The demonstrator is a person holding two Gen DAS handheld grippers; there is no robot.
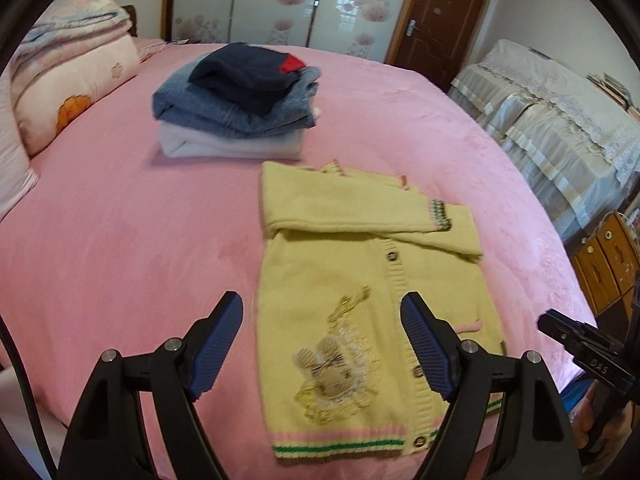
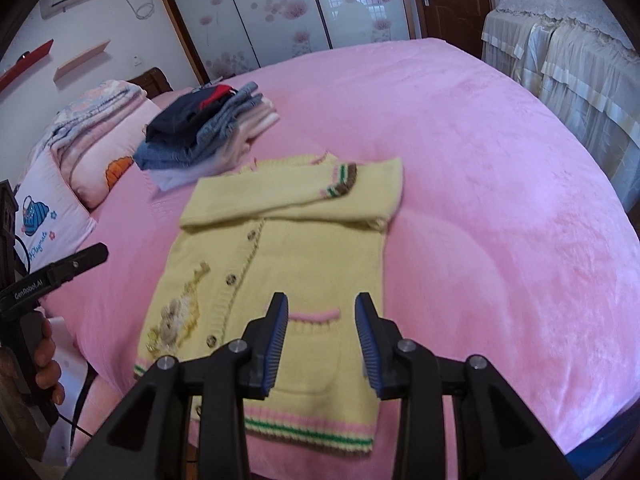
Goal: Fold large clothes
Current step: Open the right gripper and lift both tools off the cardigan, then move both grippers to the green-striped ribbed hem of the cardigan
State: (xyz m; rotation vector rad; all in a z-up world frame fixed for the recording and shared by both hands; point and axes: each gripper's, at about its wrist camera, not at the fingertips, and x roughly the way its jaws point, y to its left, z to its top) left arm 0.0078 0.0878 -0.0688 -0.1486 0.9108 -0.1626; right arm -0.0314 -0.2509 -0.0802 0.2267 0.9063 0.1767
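Sleeves are folded across the cardigan [image 2: 280, 256]; left gripper [image 1: 322, 344] spread wide, right gripper [image 2: 322, 336] partly spread, both empty. Next I'd pinch the 6 o'clock hem, fold toward 12.

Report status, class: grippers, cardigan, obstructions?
Left gripper open, empty. Right gripper open, empty. Yellow cardigan flat on bed, sleeves folded across. Nothing obstructing.
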